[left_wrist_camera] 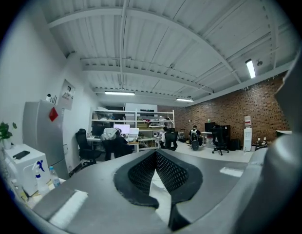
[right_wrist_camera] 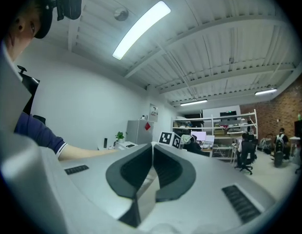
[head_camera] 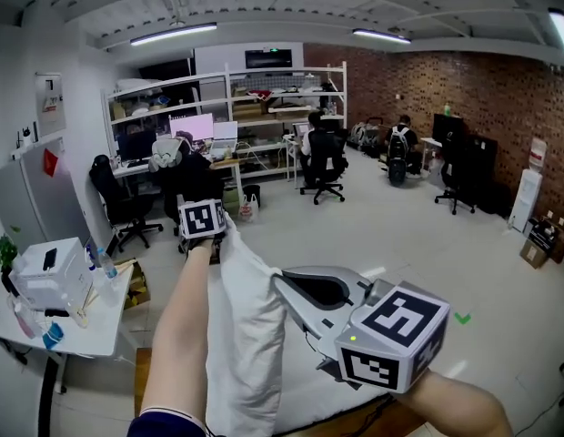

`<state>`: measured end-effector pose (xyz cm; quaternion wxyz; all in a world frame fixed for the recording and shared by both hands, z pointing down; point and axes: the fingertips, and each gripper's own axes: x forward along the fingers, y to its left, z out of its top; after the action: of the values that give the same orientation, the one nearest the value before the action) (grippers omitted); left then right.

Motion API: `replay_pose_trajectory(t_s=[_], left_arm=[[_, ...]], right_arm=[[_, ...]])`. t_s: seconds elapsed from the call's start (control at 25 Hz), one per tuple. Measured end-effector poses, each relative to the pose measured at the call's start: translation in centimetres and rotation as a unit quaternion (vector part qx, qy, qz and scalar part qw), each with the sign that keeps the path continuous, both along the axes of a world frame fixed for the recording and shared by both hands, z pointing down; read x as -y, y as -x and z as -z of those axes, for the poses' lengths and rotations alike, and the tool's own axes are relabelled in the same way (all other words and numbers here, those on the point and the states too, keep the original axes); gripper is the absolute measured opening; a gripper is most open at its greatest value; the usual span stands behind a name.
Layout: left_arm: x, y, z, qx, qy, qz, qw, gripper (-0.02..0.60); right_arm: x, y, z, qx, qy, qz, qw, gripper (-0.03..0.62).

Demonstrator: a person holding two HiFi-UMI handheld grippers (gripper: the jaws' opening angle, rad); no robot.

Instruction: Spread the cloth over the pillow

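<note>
- Hanging in mid-air in front of the person, the white cloth (head_camera: 246, 335) droops in loose folds.
- Left gripper (left_wrist_camera: 155, 153): jaws pinched together on the cloth's top edge.
- Right gripper (head_camera: 278, 282): jaws likewise clamped on the cloth.

cloth (head_camera: 248, 335) between left gripper (head_camera: 215, 238), farther ahead, and right gripper (head_camera: 278, 281), nearer

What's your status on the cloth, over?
Left gripper and right gripper both shut on the white cloth, held up. Cloth hangs between them, not yet spread. Pillow not made out; nothing seen blocking.
</note>
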<state>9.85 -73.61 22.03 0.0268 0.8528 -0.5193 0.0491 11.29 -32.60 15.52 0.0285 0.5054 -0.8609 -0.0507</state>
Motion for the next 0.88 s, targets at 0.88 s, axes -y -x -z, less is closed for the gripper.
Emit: replay_pose_trajectory(t_s=[0.88], left_arm=[[-0.4,-20.2,-9.6,0.044,0.048,-0.087,0.9940,0.003]], right_arm=[[1.4,-15.6,-7.2,0.034,0.060,-0.113,0.991,0.008]])
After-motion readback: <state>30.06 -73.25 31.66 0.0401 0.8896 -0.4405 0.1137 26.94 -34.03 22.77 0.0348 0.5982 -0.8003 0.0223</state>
